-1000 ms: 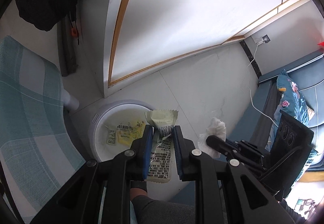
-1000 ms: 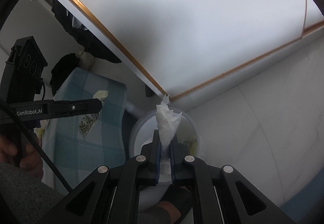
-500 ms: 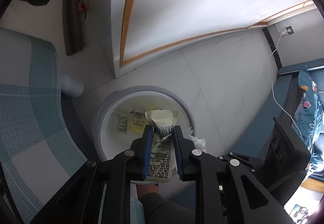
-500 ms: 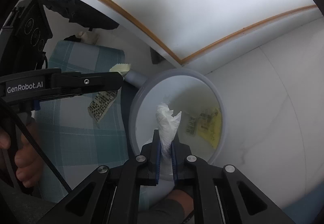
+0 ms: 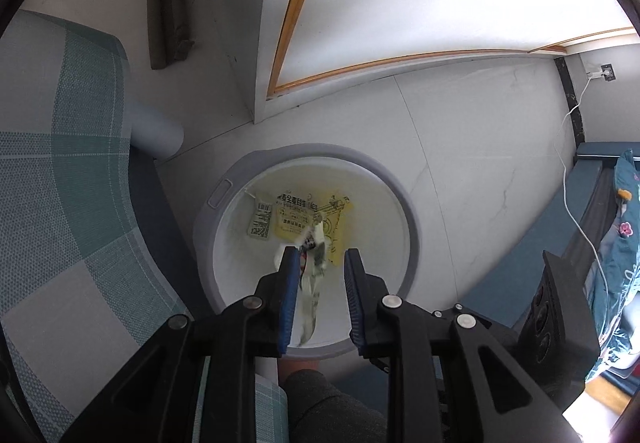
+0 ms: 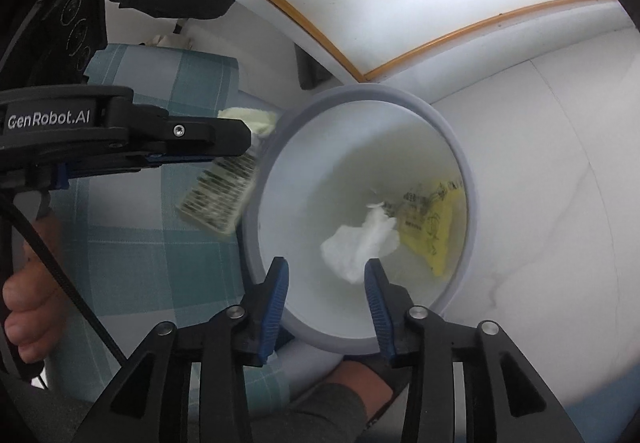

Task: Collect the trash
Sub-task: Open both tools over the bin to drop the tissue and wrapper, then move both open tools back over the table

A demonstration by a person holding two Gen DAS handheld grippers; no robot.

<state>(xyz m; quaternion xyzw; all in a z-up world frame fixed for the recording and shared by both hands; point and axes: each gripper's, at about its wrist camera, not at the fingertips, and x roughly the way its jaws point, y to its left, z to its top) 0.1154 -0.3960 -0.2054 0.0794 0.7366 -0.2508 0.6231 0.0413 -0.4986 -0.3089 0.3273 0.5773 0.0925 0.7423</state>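
Note:
A round grey-rimmed white bin (image 5: 412, 227) stands on the floor below both grippers; it also shows in the right wrist view (image 6: 460, 151). Yellow wrappers (image 5: 304, 219) lie at its bottom. My left gripper (image 5: 318, 263) is open above the bin, and a pale green snack wrapper (image 5: 310, 283) hangs blurred between its fingers, apparently slipping loose. The right wrist view shows that wrapper (image 6: 218, 195) beside the bin rim. My right gripper (image 6: 326, 275) is open over the bin, and a white crumpled tissue (image 6: 360, 243) is in the bin below it.
A teal checked tablecloth (image 5: 60, 163) covers a surface left of the bin, with a grey leg (image 5: 156, 131) behind it. A blue sofa (image 5: 592, 203) and a white cable (image 5: 572, 171) are on the right. A white wall panel with gold trim (image 5: 288, 23) stands behind.
Both grippers opened over the bin. The tissue dropped from the right gripper into the bin. The snack wrapper is loose and blurred between the left fingers.

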